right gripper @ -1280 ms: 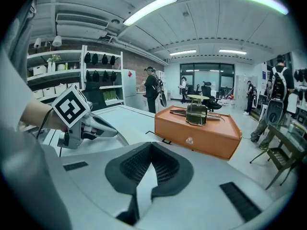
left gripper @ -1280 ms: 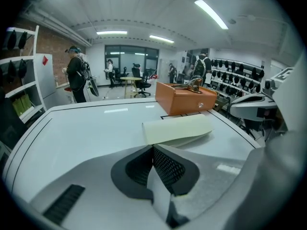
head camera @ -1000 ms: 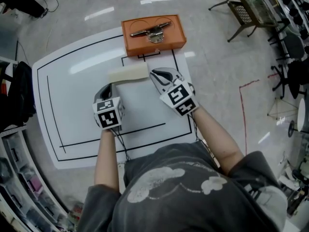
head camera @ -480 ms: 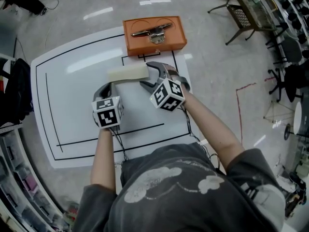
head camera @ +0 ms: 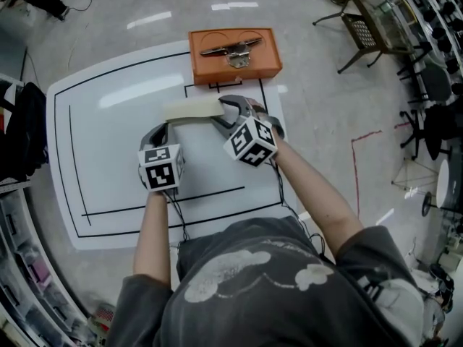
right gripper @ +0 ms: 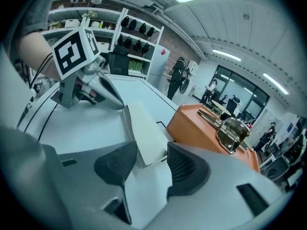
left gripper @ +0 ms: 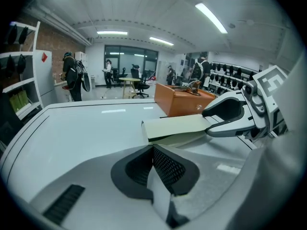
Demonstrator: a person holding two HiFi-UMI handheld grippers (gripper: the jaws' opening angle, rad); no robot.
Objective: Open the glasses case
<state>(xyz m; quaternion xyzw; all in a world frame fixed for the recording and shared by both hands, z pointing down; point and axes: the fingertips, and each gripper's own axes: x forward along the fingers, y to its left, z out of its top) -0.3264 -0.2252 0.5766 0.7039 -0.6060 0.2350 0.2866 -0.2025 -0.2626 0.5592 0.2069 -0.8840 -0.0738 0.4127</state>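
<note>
Left claw (head camera: 165, 126), closed, sits at the flat cream rectangular glasses case (head camera: 192, 109); right claw (head camera: 223, 114), closing around its other end, should pinch only the lid.

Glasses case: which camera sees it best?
The left gripper view: the glasses case lies long side on, with the dark gap under its lid showing at the near end. The head view shows only its top, small, from above. The right gripper view shows one end, close up.

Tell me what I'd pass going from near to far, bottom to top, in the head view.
Person's grey shirt → left tool → cream glasses case → orange box
</note>
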